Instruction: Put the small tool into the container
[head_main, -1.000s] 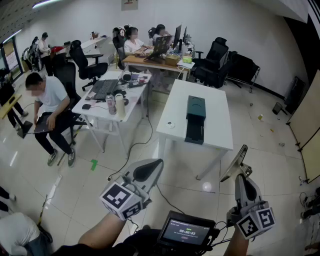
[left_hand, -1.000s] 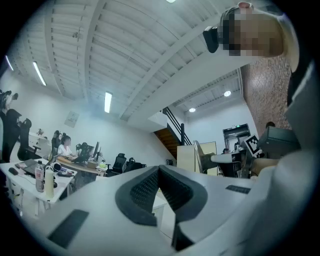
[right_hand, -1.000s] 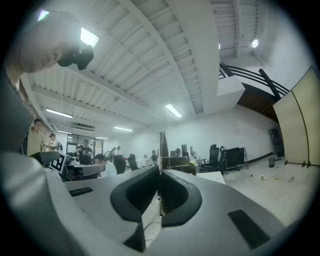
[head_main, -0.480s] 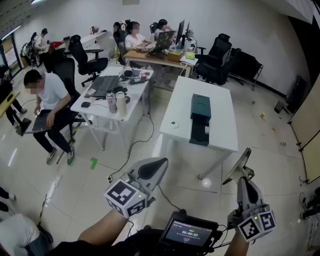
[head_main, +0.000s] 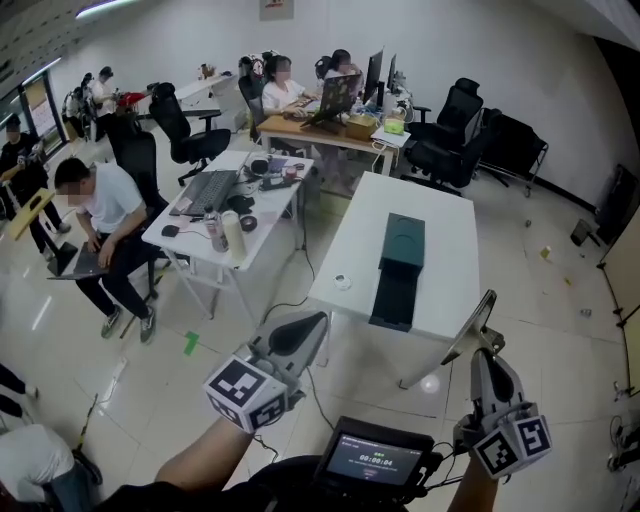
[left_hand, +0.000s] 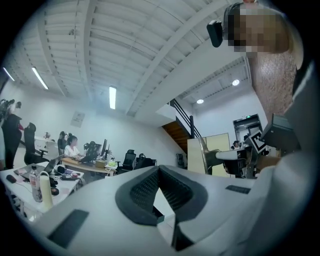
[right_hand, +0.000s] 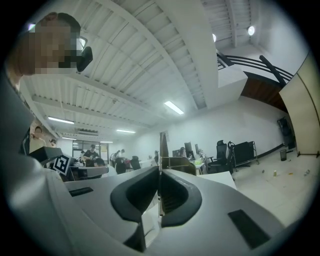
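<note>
Head view: both hand-held grippers are low in the frame, over the tiled floor (head_main: 200, 330), short of the white bench (head_main: 450, 270).

Right hand-held gripper (head_main: 482, 350): jaws clamped together on the small tool (head_main: 472, 325), a thin flat metal blade. In the right gripper view the blade (right_hand: 161, 142) stands edge-on, rising straight up out of the closed jaws (right_hand: 159, 172). The left gripper view also catches it (left_hand: 204, 152) off to the side.

Left hand-held gripper (head_main: 305, 332): jaws closed, tips meeting (left_hand: 159, 170), nothing between them.

Container (head_main: 400, 255): a long dark green box lying lengthwise on the white bench, well apart from both grippers. The far part is lighter teal, the near part darker. Whether it is open cannot be told.

A small white round object (head_main: 342, 281) sits on the bench just left of the container. A small screen (head_main: 375, 460) shows at the bottom edge between the two arms.
</note>
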